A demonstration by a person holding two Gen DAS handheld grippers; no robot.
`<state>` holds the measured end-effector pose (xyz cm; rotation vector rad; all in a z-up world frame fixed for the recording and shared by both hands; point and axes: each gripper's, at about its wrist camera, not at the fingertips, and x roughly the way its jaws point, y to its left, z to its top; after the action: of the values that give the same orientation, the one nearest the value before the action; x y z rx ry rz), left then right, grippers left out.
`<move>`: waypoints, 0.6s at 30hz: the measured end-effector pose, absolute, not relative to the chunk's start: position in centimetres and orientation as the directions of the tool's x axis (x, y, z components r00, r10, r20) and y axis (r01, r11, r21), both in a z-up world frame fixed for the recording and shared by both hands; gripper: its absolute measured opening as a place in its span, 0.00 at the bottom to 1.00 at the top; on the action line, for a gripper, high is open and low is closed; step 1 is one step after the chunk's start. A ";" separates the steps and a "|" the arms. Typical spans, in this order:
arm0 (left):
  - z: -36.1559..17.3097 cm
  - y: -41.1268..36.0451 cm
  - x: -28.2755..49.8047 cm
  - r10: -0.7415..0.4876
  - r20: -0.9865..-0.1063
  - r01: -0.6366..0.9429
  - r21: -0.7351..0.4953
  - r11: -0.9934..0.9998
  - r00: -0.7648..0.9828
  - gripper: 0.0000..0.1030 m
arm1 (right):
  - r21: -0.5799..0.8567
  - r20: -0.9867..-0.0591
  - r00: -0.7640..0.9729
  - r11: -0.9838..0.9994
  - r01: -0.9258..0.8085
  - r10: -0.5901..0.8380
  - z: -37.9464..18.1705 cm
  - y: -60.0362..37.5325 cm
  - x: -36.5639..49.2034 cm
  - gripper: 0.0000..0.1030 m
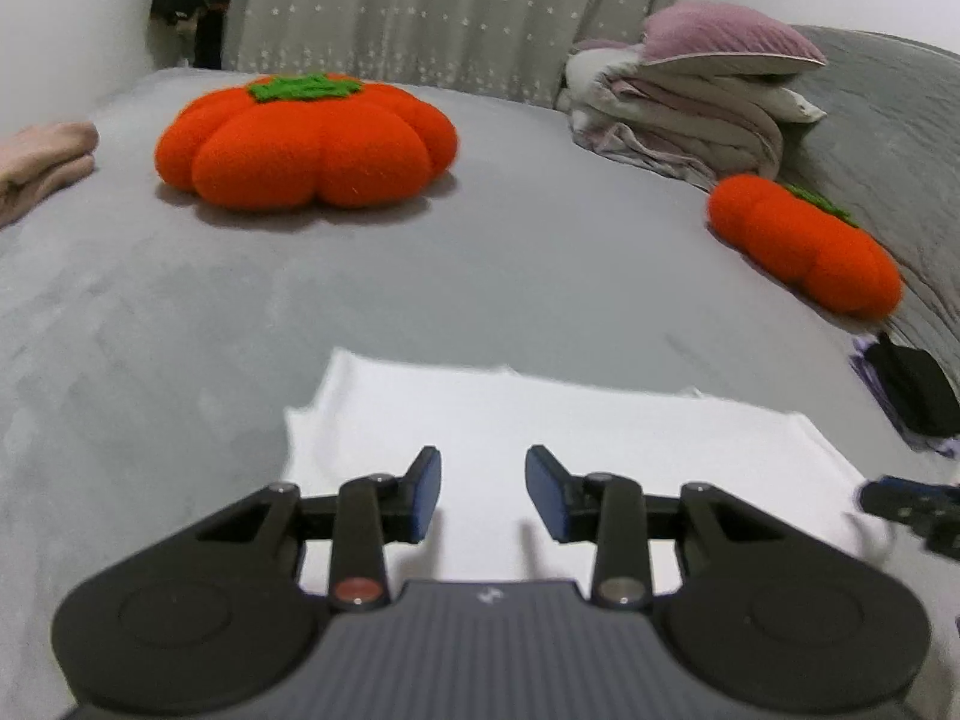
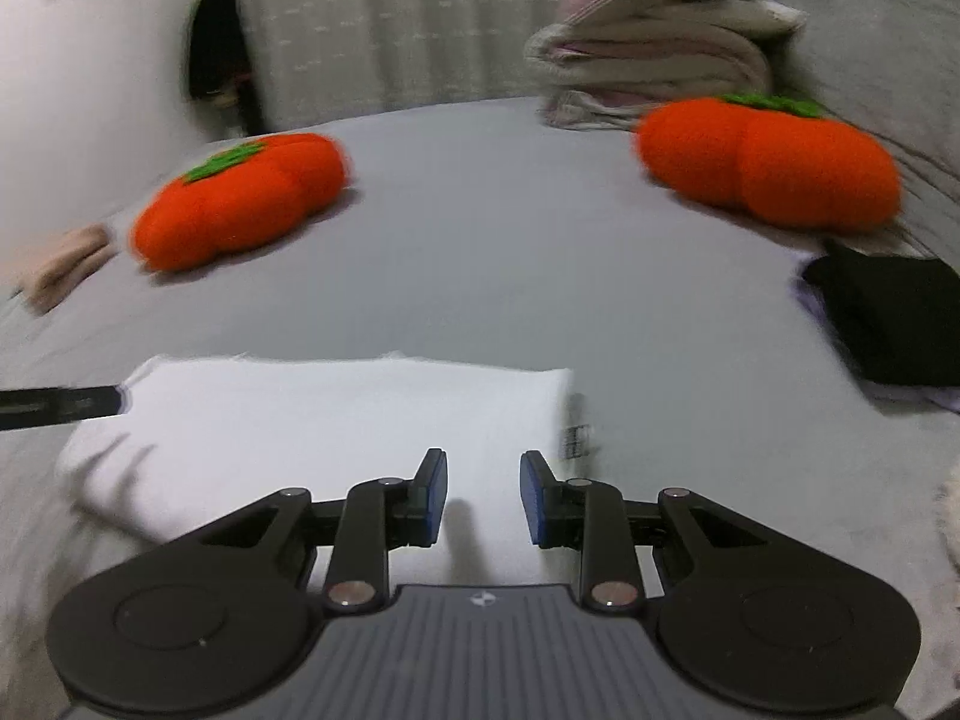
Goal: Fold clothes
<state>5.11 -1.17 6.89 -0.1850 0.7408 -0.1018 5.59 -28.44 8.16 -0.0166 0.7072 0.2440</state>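
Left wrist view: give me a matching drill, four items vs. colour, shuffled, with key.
Items:
1. folded garment under the left claw
2. big pumpkin cushion
3. top pillow on the bedding stack
4. folded cloth at the left edge

Colours:
A. beige-pink
B. white
C. mauve
D. orange with a green top

Pairs:
1-B: the folded garment lies flat on the grey bed sheet.
2-D: the big pumpkin cushion sits far left of centre.
3-C: the top pillow caps the bedding stack.
4-A: the folded cloth is cut off by the frame.
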 end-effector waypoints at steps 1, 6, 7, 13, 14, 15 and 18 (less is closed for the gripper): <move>6.6 -1.6 4.8 -0.161 -0.663 0.031 -0.204 0.979 0.731 0.32 | 0.060 -0.640 0.731 0.964 -0.259 0.236 8.0 -27.6 5.1 0.26; 5.0 -2.9 4.2 -0.119 -0.688 0.023 -0.146 0.989 0.716 0.32 | 0.025 -0.652 0.711 0.945 -0.327 0.263 6.5 -24.4 4.6 0.26; 4.6 -2.9 4.2 -0.100 -0.695 0.016 -0.126 0.992 0.712 0.32 | 0.012 -0.655 0.711 0.945 -0.328 0.255 6.2 -24.1 4.6 0.26; 3.7 -3.1 4.3 -0.051 -0.700 0.010 -0.062 0.998 0.713 0.32 | 0.047 -0.695 0.674 0.951 -0.305 0.250 4.2 -24.4 5.8 0.24; 3.7 -3.1 4.3 -0.048 -0.700 0.009 -0.059 0.998 0.713 0.32 | 0.047 -0.696 0.674 0.952 -0.301 0.247 4.0 -24.4 6.0 0.24; 3.7 -3.1 4.3 -0.047 -0.700 0.008 -0.059 0.998 0.713 0.32 | 0.044 -0.696 0.676 0.954 -0.297 0.243 3.9 -24.4 6.1 0.24; 3.9 -3.1 4.4 -0.046 -0.700 0.004 -0.062 0.998 0.712 0.32 | 0.037 -0.700 0.677 0.958 -0.284 0.228 3.8 -24.1 6.4 0.24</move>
<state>4.37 -3.14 3.90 -0.0568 0.7774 -0.0279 6.36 -24.09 3.78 -0.0768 0.7754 0.2882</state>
